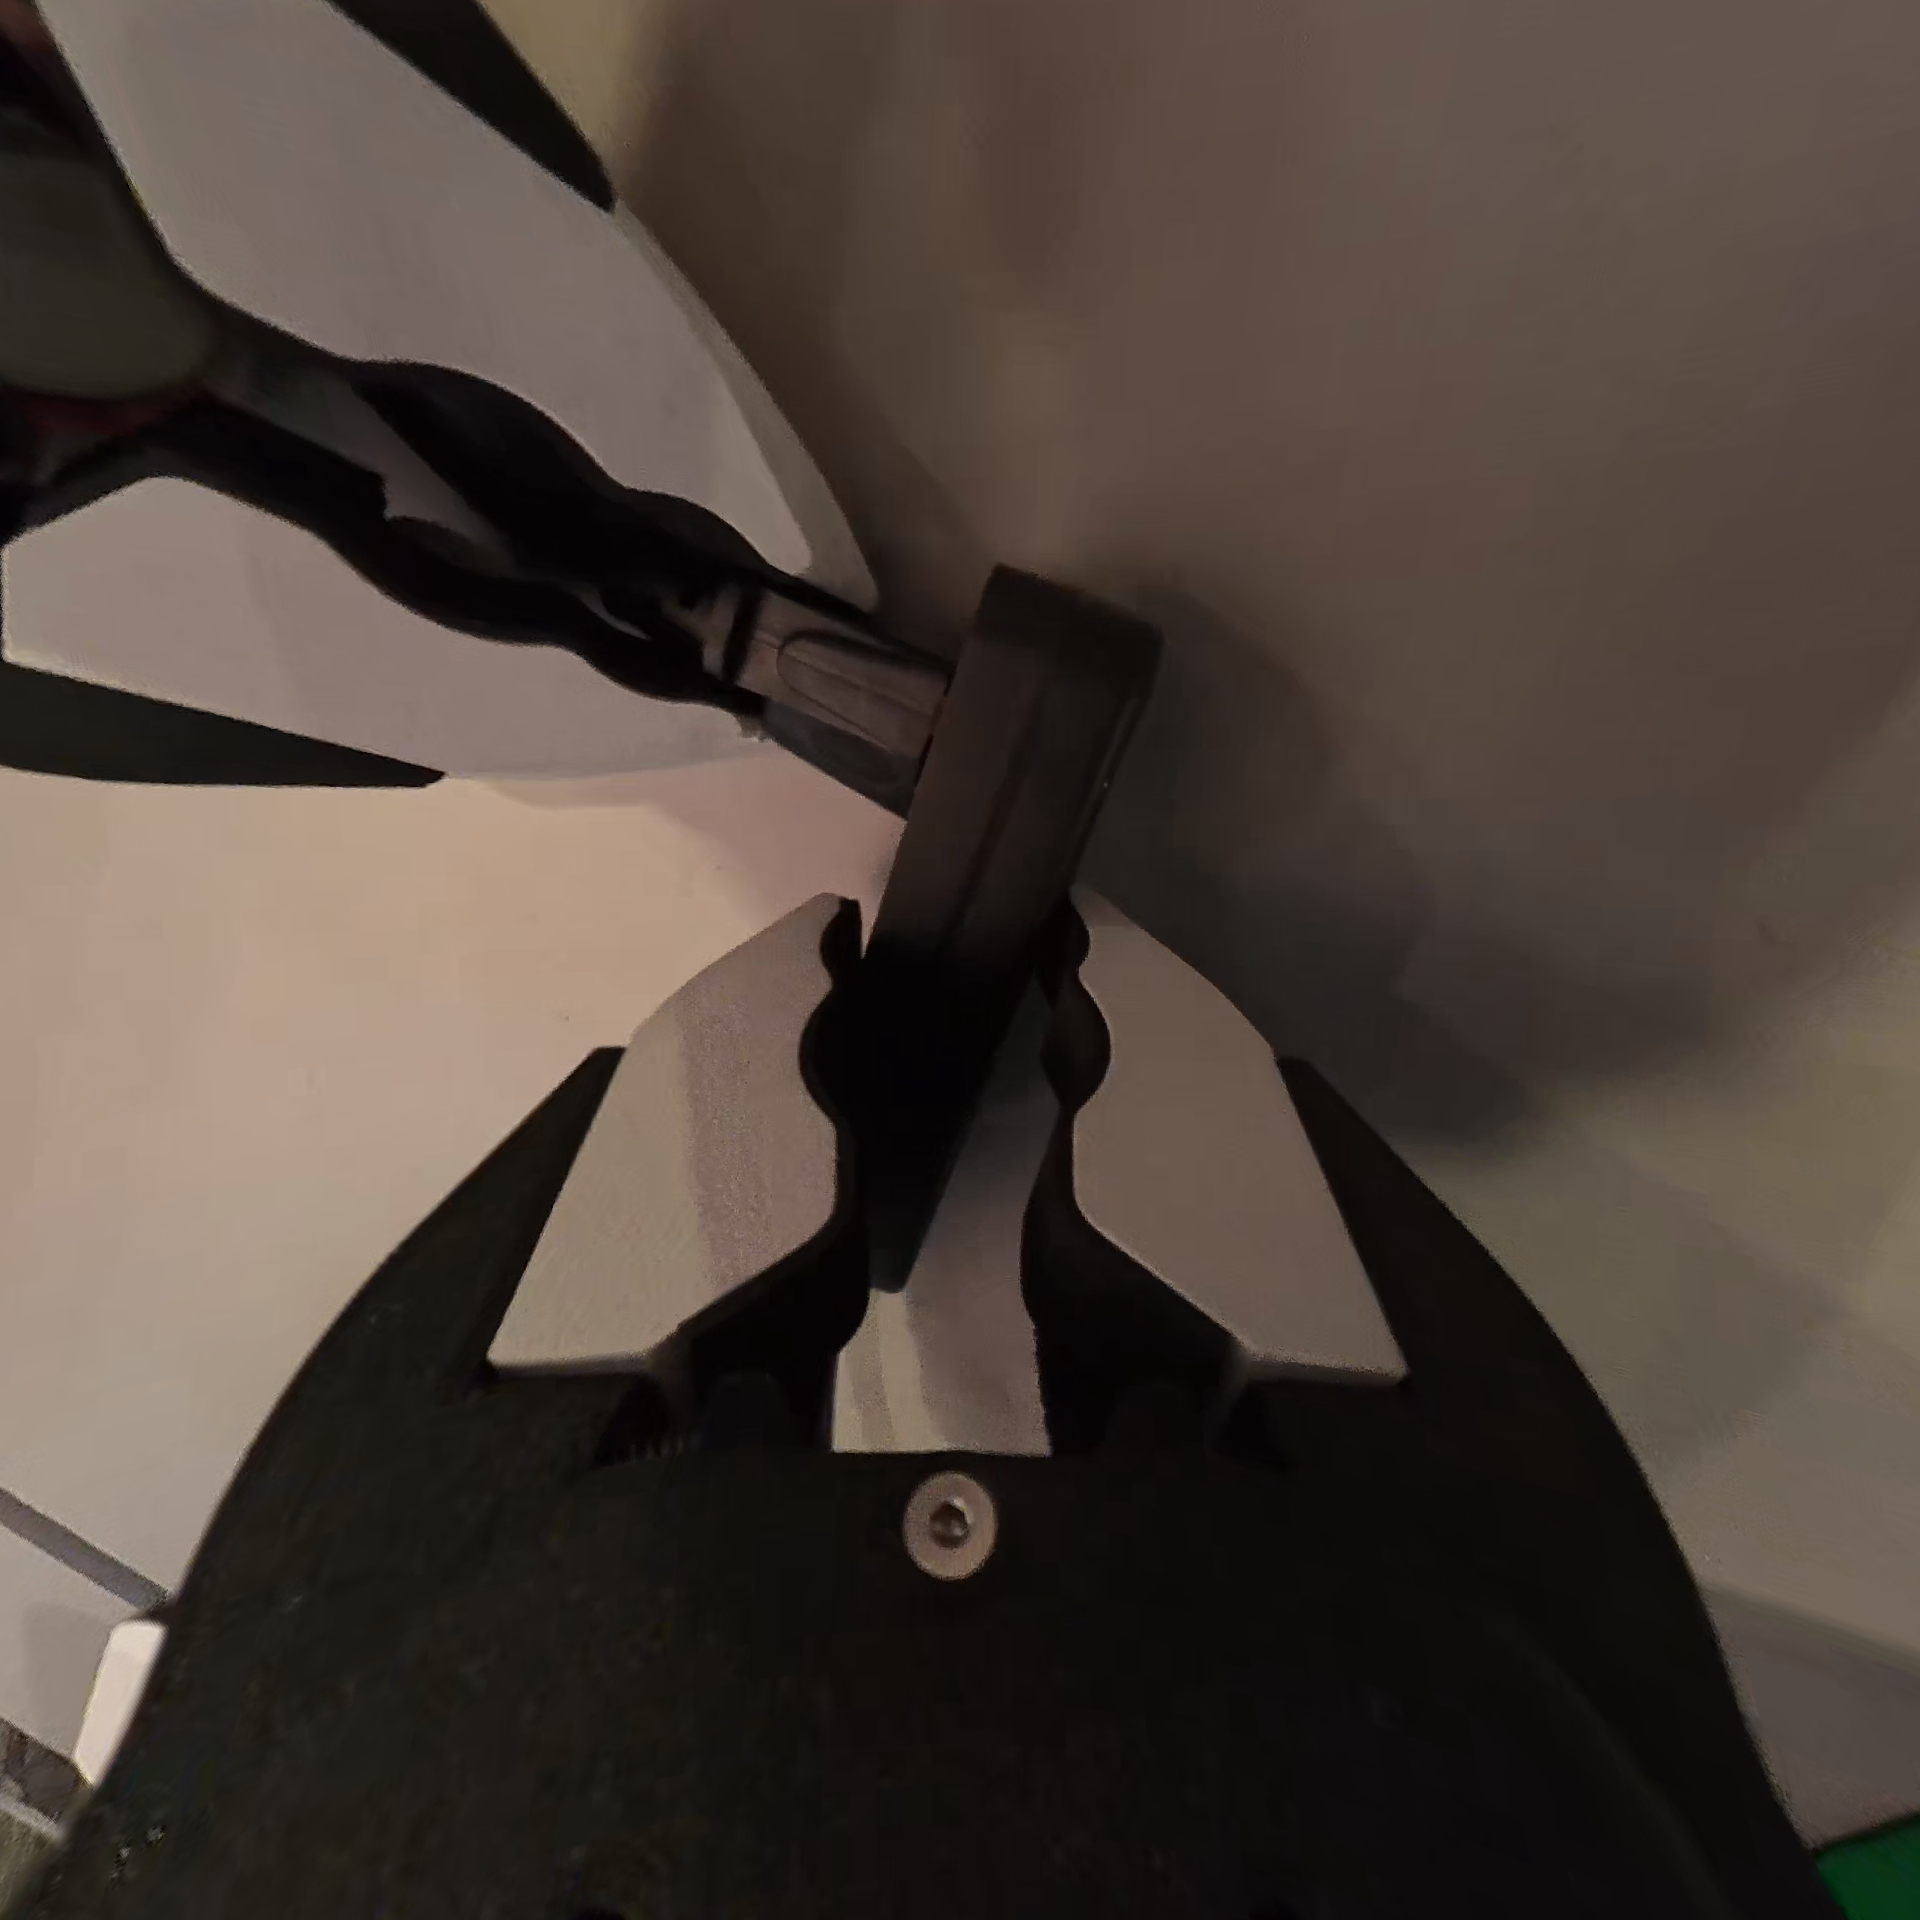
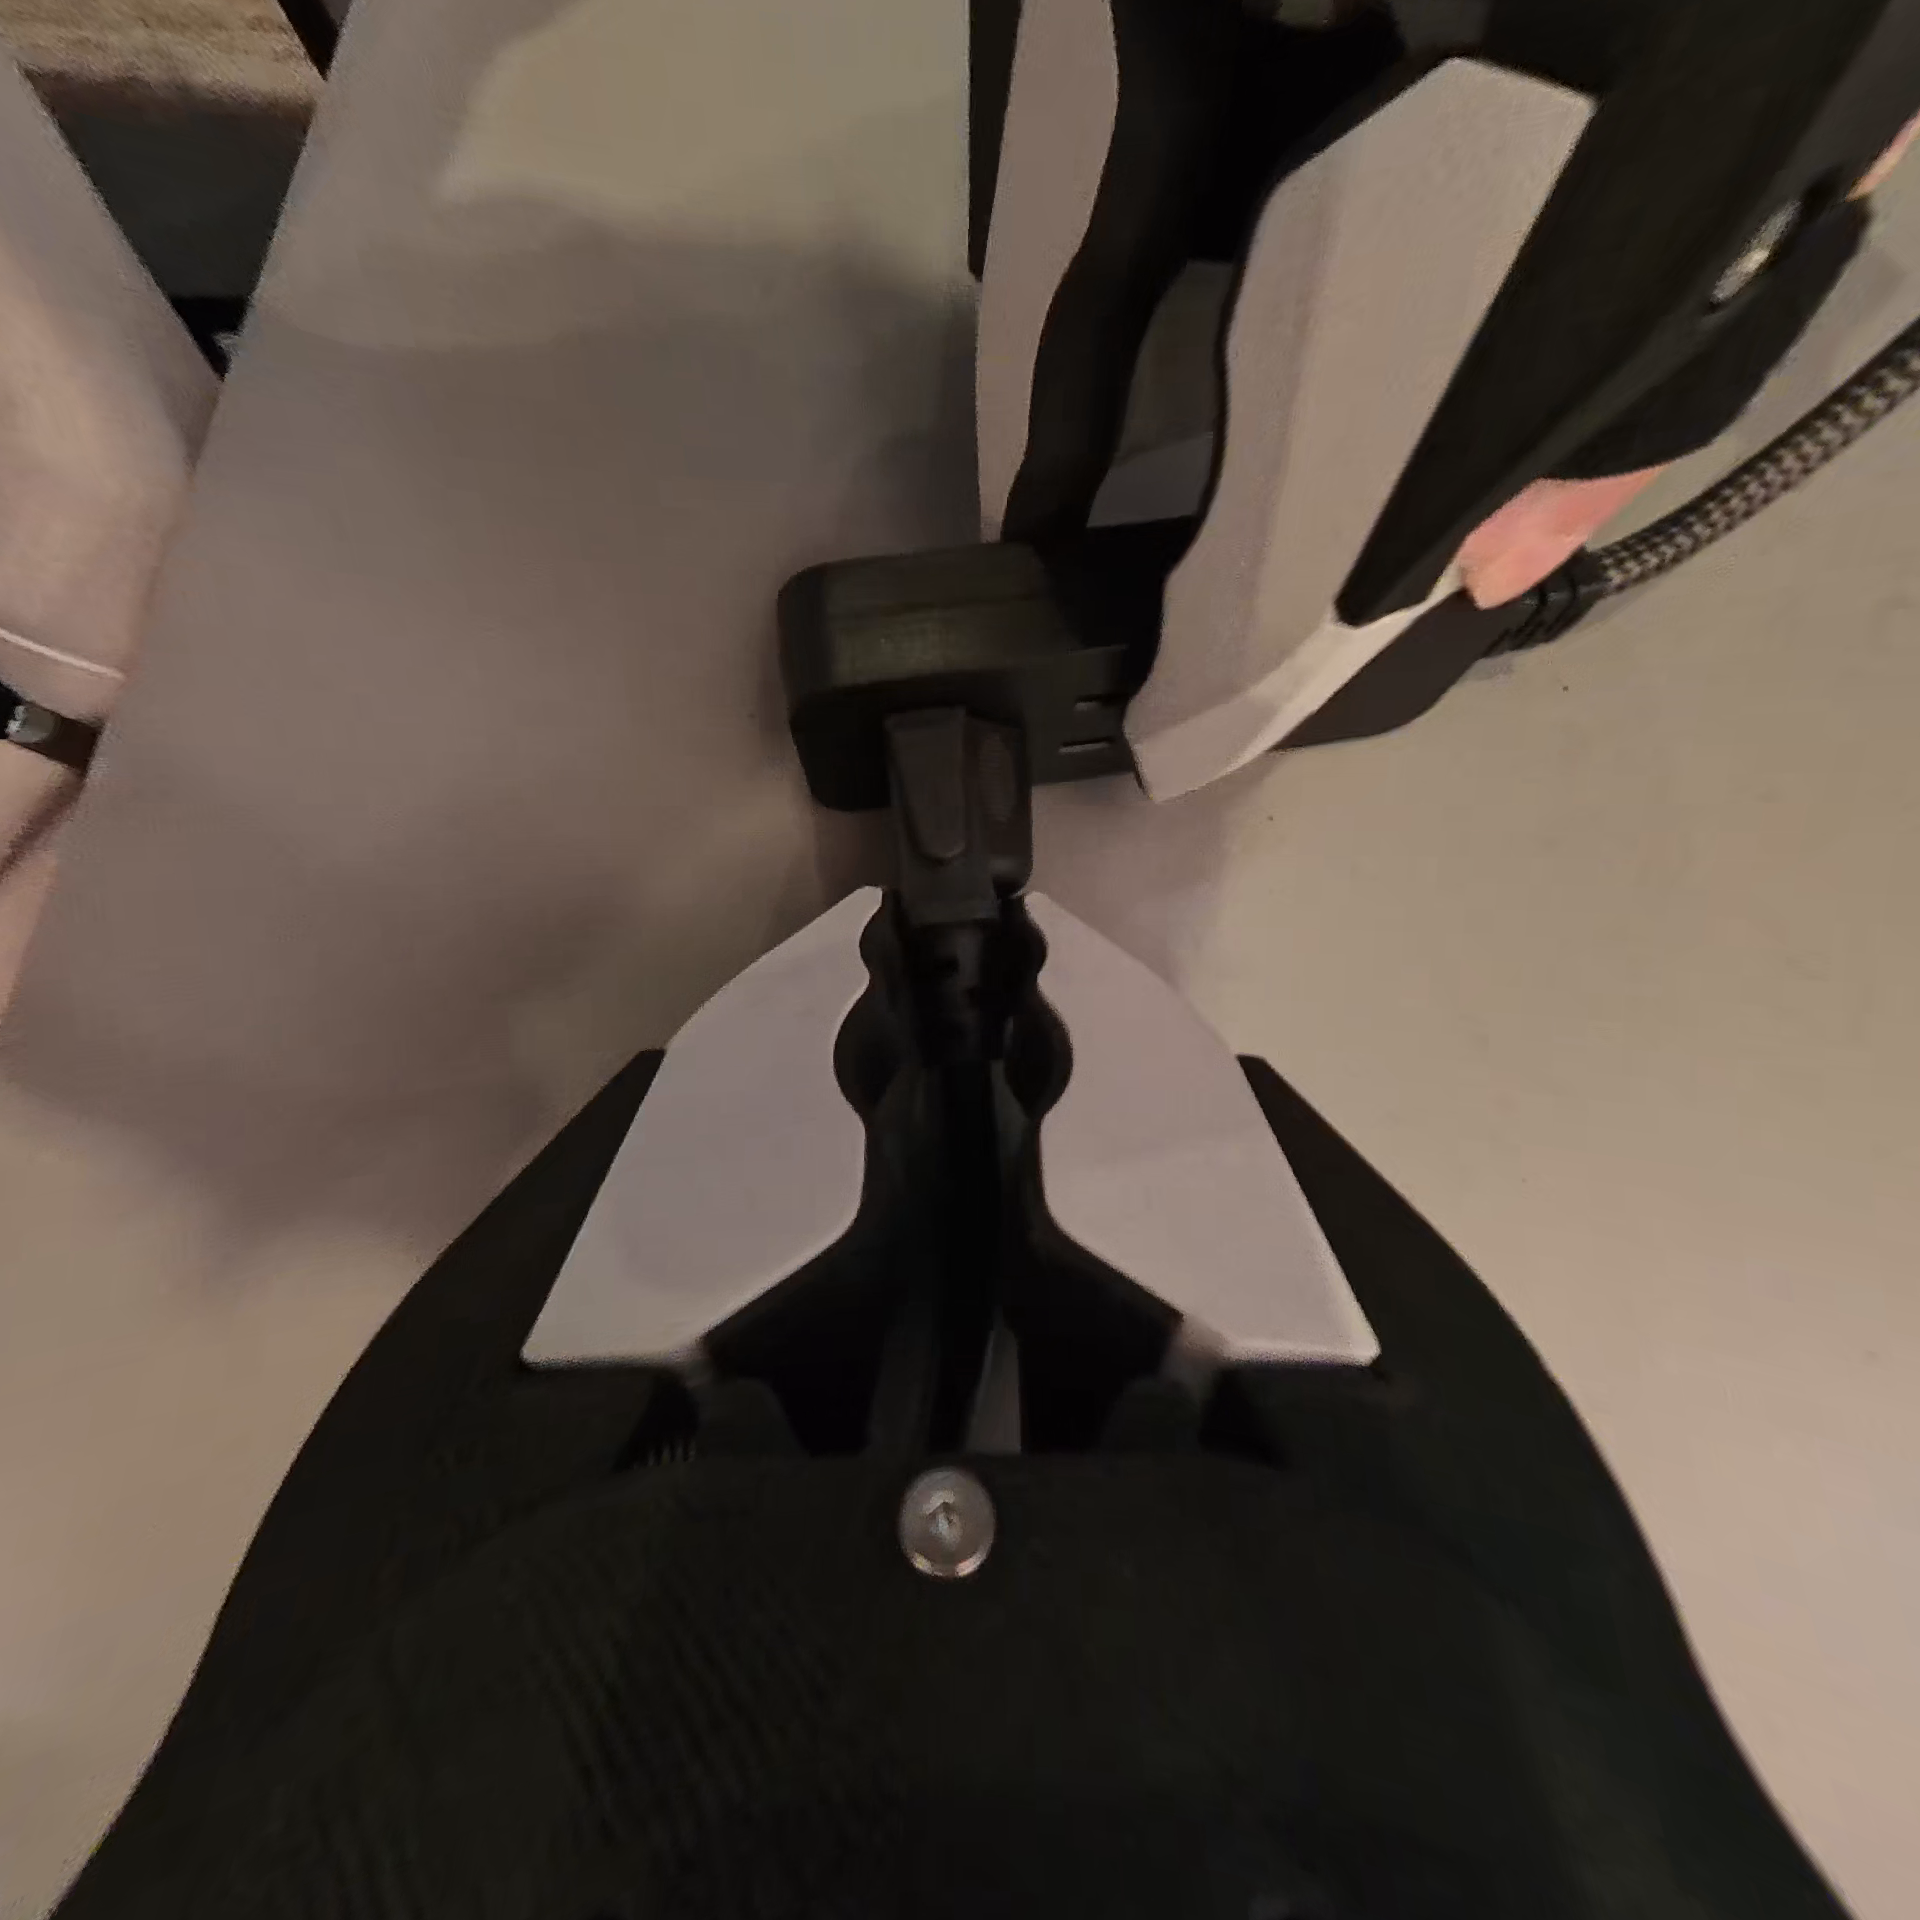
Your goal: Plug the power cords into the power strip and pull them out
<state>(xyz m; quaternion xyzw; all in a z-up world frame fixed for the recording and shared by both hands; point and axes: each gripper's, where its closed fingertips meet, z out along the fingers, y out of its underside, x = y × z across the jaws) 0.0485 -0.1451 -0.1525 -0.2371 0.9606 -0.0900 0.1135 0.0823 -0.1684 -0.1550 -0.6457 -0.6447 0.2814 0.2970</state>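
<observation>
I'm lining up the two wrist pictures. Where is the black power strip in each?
Left wrist view: power strip at centre, seen end-on, clamped by the left gripper.
Right wrist view: power strip upper centre, lying crosswise.
Shared landmark: the plug in its side, held by the right gripper.

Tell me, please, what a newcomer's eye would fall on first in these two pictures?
First, the black power strip at mid-frame on the pale table, with the left claw clamped on its body. Next, the right claw pinching a black plug at the strip's side face, beside two small open ports. A braided cable trails off at the right edge.
</observation>
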